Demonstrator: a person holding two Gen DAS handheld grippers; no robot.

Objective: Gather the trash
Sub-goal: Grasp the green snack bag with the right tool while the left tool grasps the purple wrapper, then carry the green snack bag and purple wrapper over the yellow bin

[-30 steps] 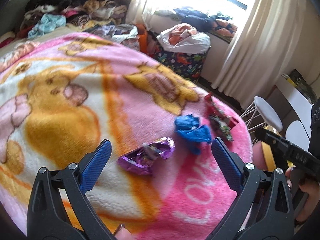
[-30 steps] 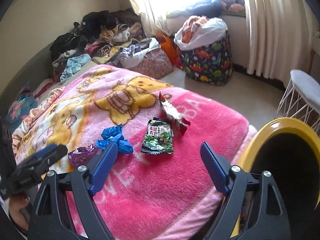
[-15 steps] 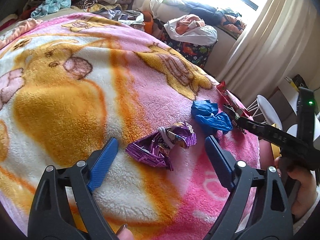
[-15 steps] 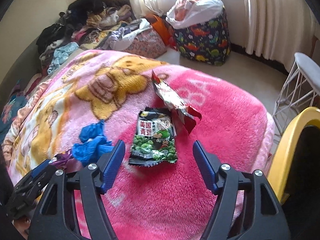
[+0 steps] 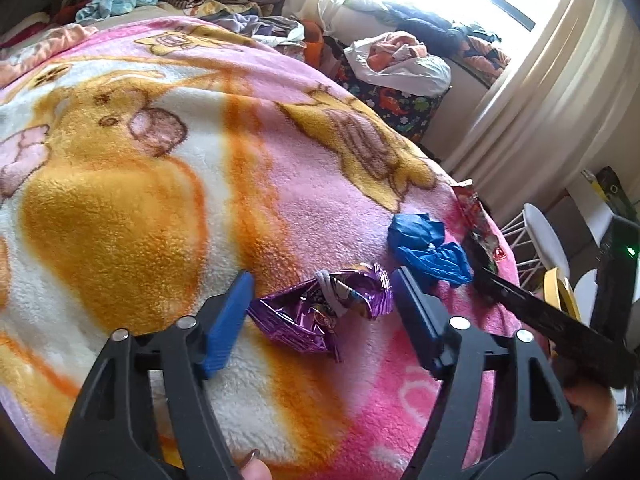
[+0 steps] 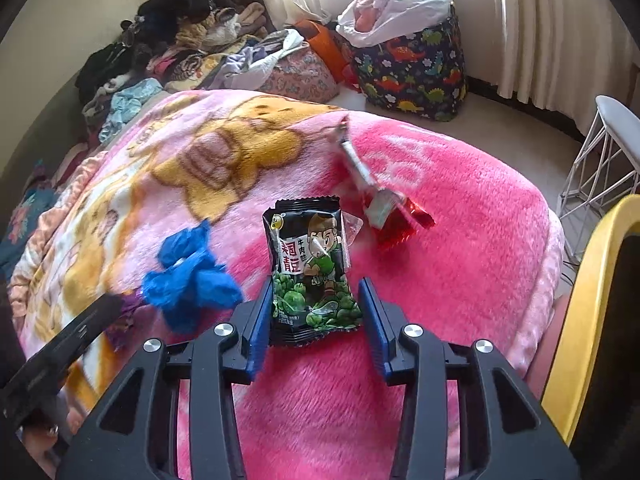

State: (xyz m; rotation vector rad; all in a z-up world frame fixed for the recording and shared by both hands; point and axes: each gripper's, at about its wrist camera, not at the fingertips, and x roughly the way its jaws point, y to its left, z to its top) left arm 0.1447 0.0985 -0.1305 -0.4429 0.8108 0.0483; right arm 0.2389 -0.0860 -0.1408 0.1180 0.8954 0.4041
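A pink cartoon blanket (image 6: 460,248) covers the bed. Beyond it, piled clothes (image 6: 180,48) line the wall. A dinosaur-print hamper (image 6: 412,68), stuffed with laundry, stands on the floor near cream curtains (image 6: 548,28). 1 white wire stool (image 6: 600,160) stands beside the bed.

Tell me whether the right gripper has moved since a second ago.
Yes. The right gripper has come forward and down over the pink blanket; its fingers now straddle the green pea snack packet, which earlier lay ahead of them.
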